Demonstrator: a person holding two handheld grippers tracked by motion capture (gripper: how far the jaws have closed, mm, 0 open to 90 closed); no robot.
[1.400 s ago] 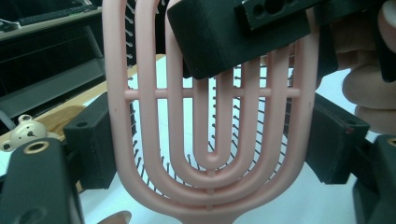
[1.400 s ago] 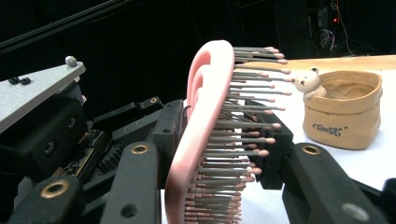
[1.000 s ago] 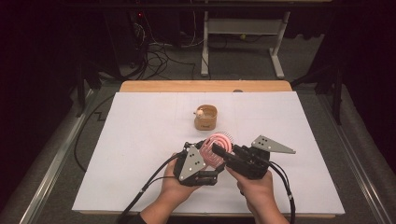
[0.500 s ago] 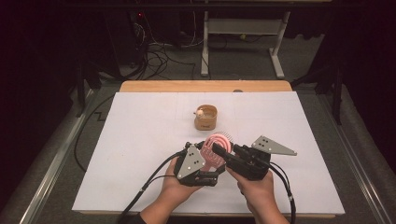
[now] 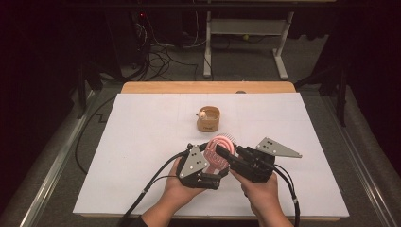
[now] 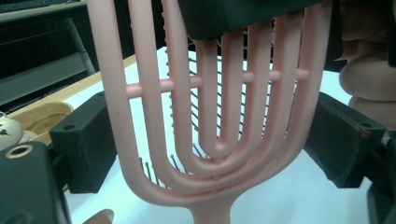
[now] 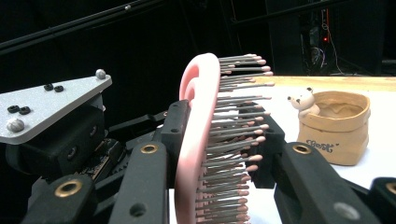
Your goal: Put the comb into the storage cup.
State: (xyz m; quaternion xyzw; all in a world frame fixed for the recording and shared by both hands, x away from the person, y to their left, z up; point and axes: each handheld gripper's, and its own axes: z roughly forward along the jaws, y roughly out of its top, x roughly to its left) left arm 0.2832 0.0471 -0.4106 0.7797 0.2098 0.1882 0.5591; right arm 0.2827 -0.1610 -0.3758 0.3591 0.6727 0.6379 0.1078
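A pink vented hairbrush (image 5: 221,145) is held upright above the white table near its front middle. My right gripper (image 5: 226,155) is shut on it, one pad on the brush's back and the other against its bristles (image 7: 233,135), as the right gripper view (image 7: 219,133) has it. My left gripper (image 5: 213,165) comes in from the left. Its jaws have just been opening and flank the brush head's (image 6: 210,140) two edges without pressing. A tan pot (image 5: 208,119) with a small bear figure (image 7: 303,102) stands farther back.
White paper covers the table (image 5: 142,142), with a wooden edge (image 5: 208,87) at the back. Cables trail from both grippers toward the front edge. A person's fingers (image 6: 369,70) are at the right of the left gripper view. A metal stand (image 5: 246,28) is on the floor behind.
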